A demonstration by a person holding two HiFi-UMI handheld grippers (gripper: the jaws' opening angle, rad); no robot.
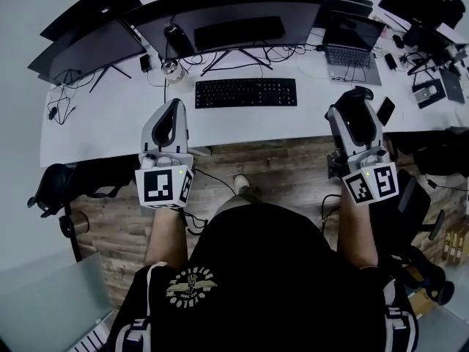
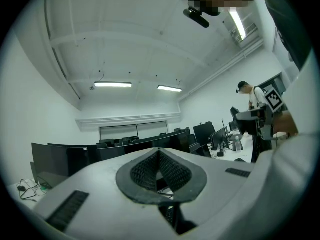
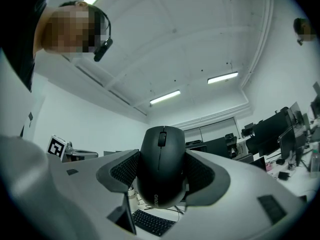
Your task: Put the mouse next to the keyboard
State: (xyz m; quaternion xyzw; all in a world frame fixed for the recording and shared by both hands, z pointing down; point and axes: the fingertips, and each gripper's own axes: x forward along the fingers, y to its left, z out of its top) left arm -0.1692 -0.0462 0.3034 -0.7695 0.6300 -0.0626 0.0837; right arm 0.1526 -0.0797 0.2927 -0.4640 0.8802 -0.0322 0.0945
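Observation:
A black mouse (image 3: 161, 165) sits clamped between the padded jaws of my right gripper (image 3: 161, 176), tipped upward toward the ceiling. In the head view the right gripper (image 1: 357, 103) hangs above the white desk's front edge, right of the black keyboard (image 1: 245, 92), and the mouse (image 1: 356, 96) shows as a dark shape at its tip. My left gripper (image 1: 174, 114) hovers over the desk left of the keyboard, its jaws closed with nothing between them. The left gripper (image 2: 159, 168) also points up at the ceiling in its own view.
Behind the keyboard stands a wide curved monitor (image 1: 227, 17) with another monitor (image 1: 88, 50) to its left. A laptop (image 1: 352, 46) and a phone (image 1: 385, 111) lie at the right of the white desk (image 1: 110, 119). Cables and a glass (image 1: 171, 69) sit near the monitor stand.

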